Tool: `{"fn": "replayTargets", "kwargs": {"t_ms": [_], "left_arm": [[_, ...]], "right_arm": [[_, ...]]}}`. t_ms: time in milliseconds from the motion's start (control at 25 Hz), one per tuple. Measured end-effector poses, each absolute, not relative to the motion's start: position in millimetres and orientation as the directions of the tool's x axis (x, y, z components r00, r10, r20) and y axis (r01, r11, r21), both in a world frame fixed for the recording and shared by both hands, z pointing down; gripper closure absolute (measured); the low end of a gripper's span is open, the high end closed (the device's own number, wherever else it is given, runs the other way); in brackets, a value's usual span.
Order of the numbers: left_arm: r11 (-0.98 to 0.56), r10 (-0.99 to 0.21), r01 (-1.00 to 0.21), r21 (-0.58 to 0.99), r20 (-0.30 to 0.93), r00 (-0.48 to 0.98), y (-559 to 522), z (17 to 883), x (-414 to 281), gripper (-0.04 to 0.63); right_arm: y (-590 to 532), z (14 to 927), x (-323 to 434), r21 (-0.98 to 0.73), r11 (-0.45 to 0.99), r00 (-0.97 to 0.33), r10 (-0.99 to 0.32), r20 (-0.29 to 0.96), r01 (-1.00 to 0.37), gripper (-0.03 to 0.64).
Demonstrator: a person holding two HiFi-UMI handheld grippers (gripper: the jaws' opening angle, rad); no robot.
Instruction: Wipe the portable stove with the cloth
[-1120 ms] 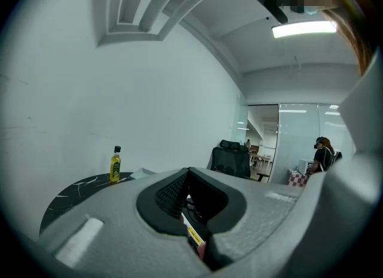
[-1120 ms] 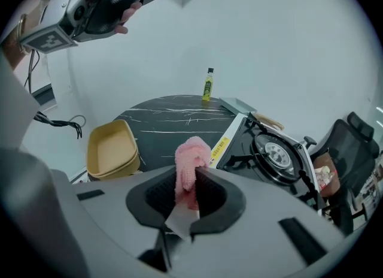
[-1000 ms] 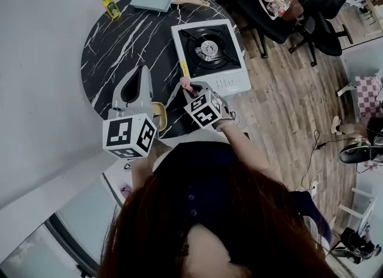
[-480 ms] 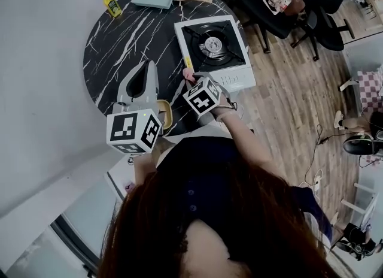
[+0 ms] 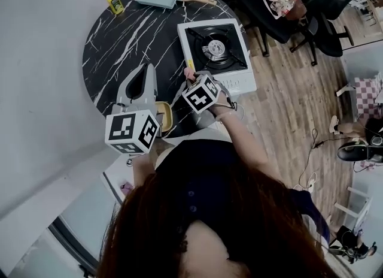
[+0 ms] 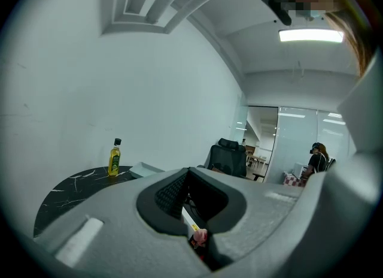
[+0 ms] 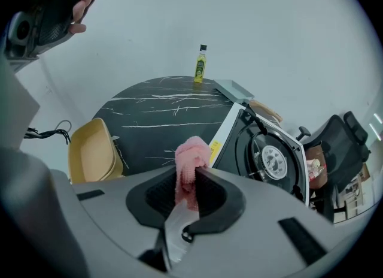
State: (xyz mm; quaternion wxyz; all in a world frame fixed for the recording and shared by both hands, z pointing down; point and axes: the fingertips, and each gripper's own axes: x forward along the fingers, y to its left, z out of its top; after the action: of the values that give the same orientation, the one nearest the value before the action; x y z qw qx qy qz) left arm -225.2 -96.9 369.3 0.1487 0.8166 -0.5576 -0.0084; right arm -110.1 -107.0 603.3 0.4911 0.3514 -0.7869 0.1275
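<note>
Over the last second you have brought your right gripper (image 5: 192,82) in toward the portable stove (image 5: 238,82). It now sits just at the stove's near left corner, beside the yellow label (image 5: 189,64) on that side. Its jaws are clenched on the pink cloth (image 7: 192,154), whose bunched end pokes out past the tips toward the stove's side wall. I cannot tell whether it touches yet. That reads as the approach ending and the first wipe about to start.

Your left gripper (image 5: 145,72) has barely shifted; it is well to the left of the stove, jaws closed on nothing.

The stove lies flat on the table (image 5: 119,37), burner up. Its long axis seems to run from its far edge toward you, with the white control strip at the end nearest you. The cloth's length runs along the jaws.
</note>
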Motion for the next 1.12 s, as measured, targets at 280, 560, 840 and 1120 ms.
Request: {"fn": "replayTargets", "kwargs": {"t_ms": [280, 560, 840, 1120], "left_arm": [[-0.348, -0.902, -0.898, 0.271, 0.164, 0.399, -103.5, 379.2, -223.3, 0.585], [-0.328, -0.905, -0.899, 0.289, 0.176, 0.387, -110.3, 387.5, -232.5, 0.584], [-0.313, -0.910, -0.899, 0.306, 0.176, 0.376, -115.4, 392.0, -239.9, 0.585], [-0.304, -0.909, -0.899, 0.315, 0.188, 0.373, -119.8, 398.2, -244.4, 0.586]], "right_arm": [[-110.6, 601.9, -116.6, 0.223, 0.749, -0.204, -0.432, 0.879, -0.624, 0.558], [-115.7, 603.2, -118.7, 0.287, 0.772, -0.169, -0.450, 0.877, -0.567, 0.558], [-131.0, 605.1, -121.3, 0.300, 0.777, -0.156, -0.450, 0.879, -0.553, 0.558], [-146.1, 603.5, -126.5, 0.294, 0.785, -0.160, -0.443, 0.882, -0.546, 0.558]]}}
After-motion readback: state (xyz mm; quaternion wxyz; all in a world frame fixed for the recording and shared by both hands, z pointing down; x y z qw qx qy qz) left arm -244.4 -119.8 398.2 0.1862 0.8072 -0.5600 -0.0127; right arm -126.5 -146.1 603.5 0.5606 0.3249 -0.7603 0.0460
